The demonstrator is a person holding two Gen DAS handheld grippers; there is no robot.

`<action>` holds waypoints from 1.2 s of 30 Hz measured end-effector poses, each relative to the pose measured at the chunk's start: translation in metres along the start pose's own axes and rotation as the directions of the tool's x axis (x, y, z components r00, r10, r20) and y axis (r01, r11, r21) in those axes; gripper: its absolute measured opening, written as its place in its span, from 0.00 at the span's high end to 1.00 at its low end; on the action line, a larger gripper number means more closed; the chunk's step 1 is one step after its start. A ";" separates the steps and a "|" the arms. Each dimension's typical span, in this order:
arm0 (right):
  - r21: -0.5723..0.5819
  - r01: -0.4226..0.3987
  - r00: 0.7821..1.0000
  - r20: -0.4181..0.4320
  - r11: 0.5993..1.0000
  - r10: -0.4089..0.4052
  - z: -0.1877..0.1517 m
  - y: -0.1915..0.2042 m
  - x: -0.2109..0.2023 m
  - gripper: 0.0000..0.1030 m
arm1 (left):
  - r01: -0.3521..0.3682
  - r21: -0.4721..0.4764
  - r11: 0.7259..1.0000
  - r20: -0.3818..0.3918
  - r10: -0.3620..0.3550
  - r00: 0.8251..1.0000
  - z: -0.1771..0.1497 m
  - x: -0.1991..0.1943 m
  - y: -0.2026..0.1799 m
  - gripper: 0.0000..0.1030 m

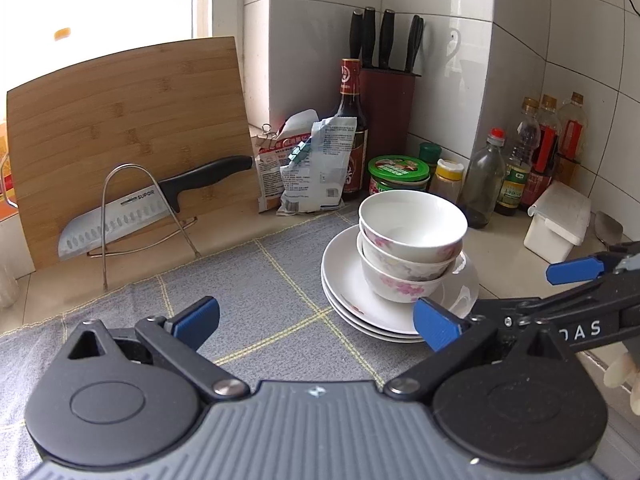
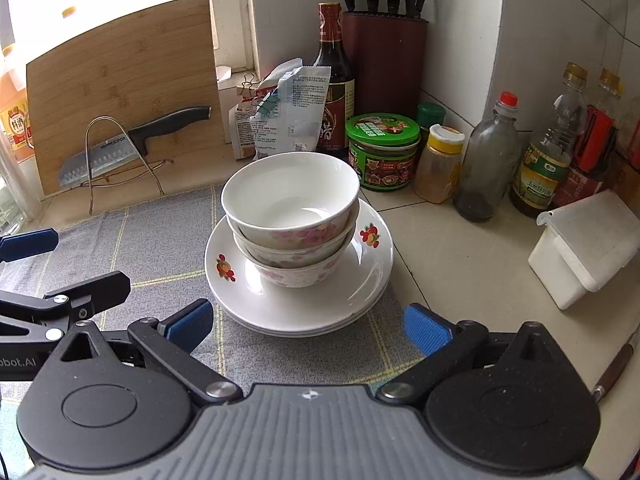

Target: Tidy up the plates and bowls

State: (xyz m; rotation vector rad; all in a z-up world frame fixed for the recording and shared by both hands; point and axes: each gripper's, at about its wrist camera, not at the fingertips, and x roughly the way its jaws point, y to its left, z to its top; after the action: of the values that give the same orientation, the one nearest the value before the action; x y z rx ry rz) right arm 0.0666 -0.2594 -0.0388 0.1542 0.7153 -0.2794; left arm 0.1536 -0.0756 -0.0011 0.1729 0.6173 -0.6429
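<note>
Both grippers are sitting right up front, so starting there: left gripper [image 1: 316,320] has its blue-padded fingers [image 1: 198,316] spread wide with nothing between them, just hanging over the grey checked cloth [image 1: 248,296]. Right gripper [image 2: 308,326] is the same deal, fingers [image 2: 424,330] wide apart and empty, parked just short of the dishes. In the left wrist view it pokes in from the right side, and you can see a bit of a gloved hand [image 1: 620,372] behind it.

Now the stuff that matters: three white bowls [image 2: 290,220] with pink flowers are nested into each other and stand on a stack of white plates [image 2: 300,304], the top plate with little fruit prints on its rim. That whole pile sits on the right edge of the cloth, partly hanging over onto the bare worktop [image 2: 460,256], and nothing is touching it.

Back edge of the worktop is pretty cluttered. Bamboo cutting board [image 1: 128,132] leans upright at the back left, with a knife [image 1: 132,212] on a wire rack [image 1: 120,216] in front of it. Next to that are some clipped bags [image 1: 304,164], a dark sauce bottle [image 1: 352,120], a knife block [image 1: 386,108] in the back corner, a green-lidded jar [image 2: 382,152], a yellow-capped spice jar [image 2: 440,164] and several bottles [image 2: 486,160] along the right wall. White plastic box [image 2: 588,248] sits near the right edge.
</note>
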 end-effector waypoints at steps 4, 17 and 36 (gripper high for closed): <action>0.012 0.017 1.000 0.008 1.000 -0.017 -0.006 0.008 -0.011 0.00 | -0.024 -0.015 1.000 -0.003 0.024 1.000 -0.002 -0.008 0.003 0.01; 0.023 0.030 0.999 0.019 0.999 -0.030 -0.016 0.020 -0.025 0.00 | -0.025 -0.035 0.999 -0.027 0.024 0.999 -0.009 -0.019 0.005 0.01; 0.024 0.038 0.999 0.023 0.999 -0.038 -0.019 0.020 -0.033 0.00 | -0.037 -0.037 0.999 -0.030 0.036 0.999 -0.009 -0.026 0.002 0.01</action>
State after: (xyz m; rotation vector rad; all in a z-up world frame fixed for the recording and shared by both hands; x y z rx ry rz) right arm 0.0371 -0.2297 -0.0304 0.1594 0.6925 -0.3253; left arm 0.1346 -0.0576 0.0072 0.1589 0.6526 -0.5944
